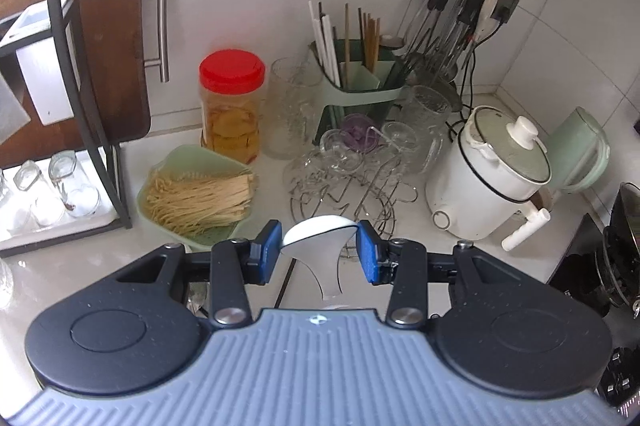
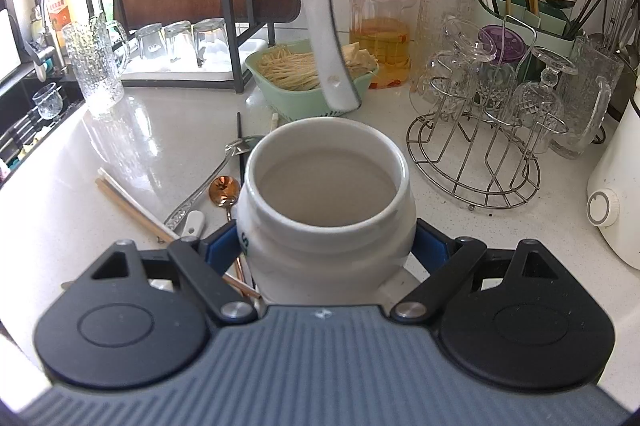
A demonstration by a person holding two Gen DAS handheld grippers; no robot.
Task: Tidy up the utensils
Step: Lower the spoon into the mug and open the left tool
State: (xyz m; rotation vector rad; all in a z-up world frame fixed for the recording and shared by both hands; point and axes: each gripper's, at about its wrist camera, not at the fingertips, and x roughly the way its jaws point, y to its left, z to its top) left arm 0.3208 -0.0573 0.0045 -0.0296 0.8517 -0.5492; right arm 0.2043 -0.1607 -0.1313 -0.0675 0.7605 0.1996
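The left gripper (image 1: 318,252) is clenched on the bowl of a white ceramic soup spoon (image 1: 320,246), blue pads pressing its two sides, the handle hanging down below; in the right wrist view that spoon (image 2: 320,26) hangs in the air above and behind the white glazed ceramic crock (image 2: 326,202), handle end lowest. The right gripper (image 2: 328,250) grasps the crock at its shoulder, jaws spread wide around it, holding it on the pale speckled countertop (image 2: 400,306). The main risk, as I judge it, is the grip on the spoon: the pads squeeze a smooth, curved, tapering bowl, so it could pivot or slip out and drop, chipping on the crock's rim or the counter. If the handle comes down off line it may strike the rim instead of entering the mouth, and a knock could tip the crock towards the wire glass rack (image 2: 476,162) just beside it. The silver metal spoon (image 2: 208,182), copper-coloured spoon (image 2: 224,190) and pale chopsticks (image 2: 128,202) lie loose near the crock's base and could be swept aside.
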